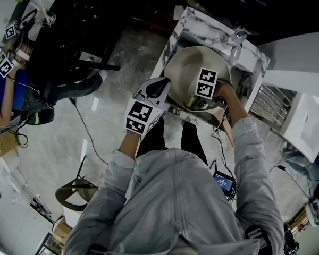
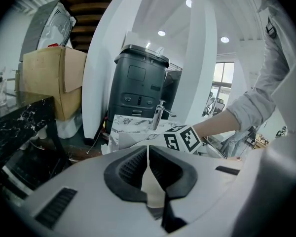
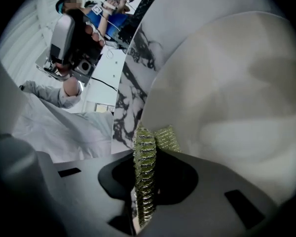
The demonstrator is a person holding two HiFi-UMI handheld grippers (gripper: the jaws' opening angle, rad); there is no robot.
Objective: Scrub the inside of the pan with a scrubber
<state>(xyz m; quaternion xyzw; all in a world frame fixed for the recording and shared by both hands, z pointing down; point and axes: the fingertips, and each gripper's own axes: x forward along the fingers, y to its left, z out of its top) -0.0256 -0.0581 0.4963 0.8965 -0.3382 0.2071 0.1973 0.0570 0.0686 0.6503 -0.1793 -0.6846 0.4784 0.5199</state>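
Pan: a cream-coloured pan [image 1: 183, 68] sits in the marble-patterned sink unit [image 1: 194, 23], at about 1 o'clock from the person standing over it in the head view.

Left gripper: the left gripper [image 2: 149, 174] comes in at the pan's 8 o'clock side. Its two jaws are pressed together on the thin cream rim, which stands on edge between the dark pads.

Right gripper: the right gripper [image 3: 144, 191] is down inside the bowl at roughly the pan's 4 o'clock. Its jaws pinch the scrubber.

Scrubber: a green, glittery, ribbed scrubber [image 3: 165, 138] is clamped on edge between the right jaws. Its free end pokes out at 12 o'clock and lies against the pan's pale inner wall.

Tap: a chrome tap [image 1: 236, 40] stands on the far rim of the sink unit, at the pan's 2 o'clock.

Person: a grey sleeve [image 1: 250, 142] runs down to the right gripper, with the hand just behind its marker cube.

Behind the sink: in the left gripper view, a dark grey bin [image 2: 138, 85] stands at 12 o'clock and a cardboard box [image 2: 54, 80] at 10 o'clock.

Bystander: someone in a blue top [image 1: 2, 97] is at 9 o'clock in the head view, well apart from the sink.
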